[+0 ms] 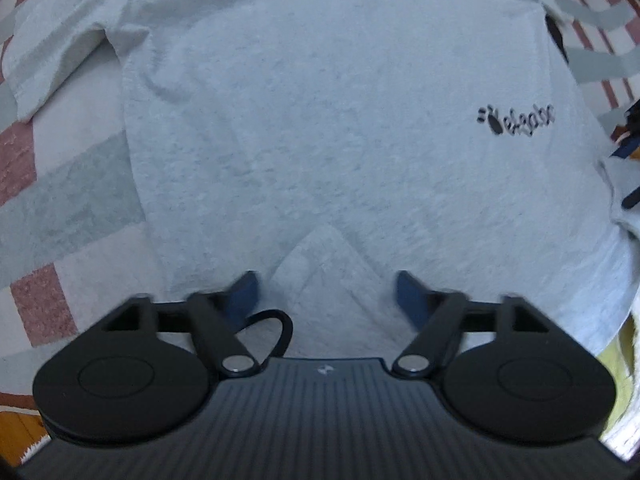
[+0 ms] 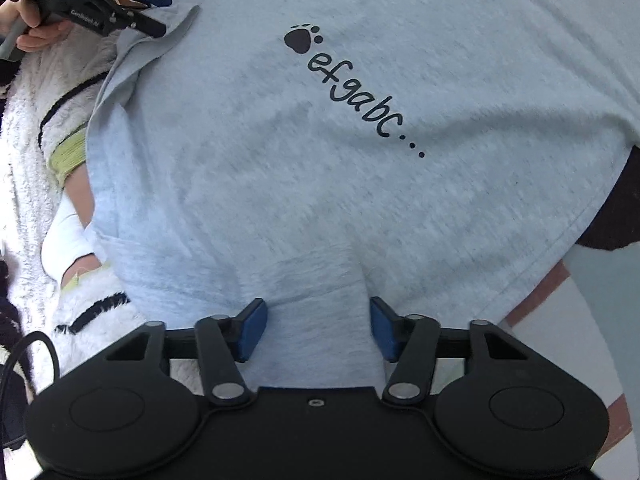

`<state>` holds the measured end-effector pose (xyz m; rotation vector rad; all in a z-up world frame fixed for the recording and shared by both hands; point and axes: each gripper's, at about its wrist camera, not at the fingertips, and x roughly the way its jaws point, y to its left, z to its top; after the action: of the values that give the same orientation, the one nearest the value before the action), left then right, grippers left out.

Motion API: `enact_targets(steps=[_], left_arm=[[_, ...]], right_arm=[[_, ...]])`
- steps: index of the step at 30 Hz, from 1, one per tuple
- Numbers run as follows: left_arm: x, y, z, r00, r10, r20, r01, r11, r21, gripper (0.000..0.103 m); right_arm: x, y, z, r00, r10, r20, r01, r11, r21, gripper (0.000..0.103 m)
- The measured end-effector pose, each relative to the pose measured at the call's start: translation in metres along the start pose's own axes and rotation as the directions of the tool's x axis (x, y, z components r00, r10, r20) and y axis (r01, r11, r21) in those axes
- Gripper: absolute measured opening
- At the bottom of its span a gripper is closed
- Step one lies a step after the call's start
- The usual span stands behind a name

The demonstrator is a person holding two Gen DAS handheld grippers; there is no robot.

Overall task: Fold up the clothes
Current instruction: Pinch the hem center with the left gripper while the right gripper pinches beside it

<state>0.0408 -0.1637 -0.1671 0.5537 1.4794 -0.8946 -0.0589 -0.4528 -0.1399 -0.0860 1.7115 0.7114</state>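
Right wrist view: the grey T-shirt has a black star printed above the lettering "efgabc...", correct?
Not a star. The right wrist view shows a black paw print at the start of the lettering on the grey T-shirt; the rest is right.

the t-shirt (image 1: 320, 120) lies spread flat on the checked blanket (image 1: 60, 184), sleeve out left.

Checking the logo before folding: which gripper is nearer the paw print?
Left. The left gripper sits at the shirt edge beside the paw print; the right gripper is farther, past the lettering.
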Motion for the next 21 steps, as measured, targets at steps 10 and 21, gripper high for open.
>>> enact_targets(steps=[10,21], left_arm=[[0.000,-0.029,-0.020,0.996,0.070,0.055,-0.078,0.982,0.174,0.005],[-0.059,-0.015,-0.038,0.917,-0.003,0.398,-0.025,0.997,0.067,0.005]], right_arm=[[-0.007,0.009,-0.007,0.998,-0.052,0.026,0.054,0.996,-0.065,0.019],[-0.024,-0.002,-0.009,0.984,-0.099,0.145,0.090,0.994,0.063,0.007]])
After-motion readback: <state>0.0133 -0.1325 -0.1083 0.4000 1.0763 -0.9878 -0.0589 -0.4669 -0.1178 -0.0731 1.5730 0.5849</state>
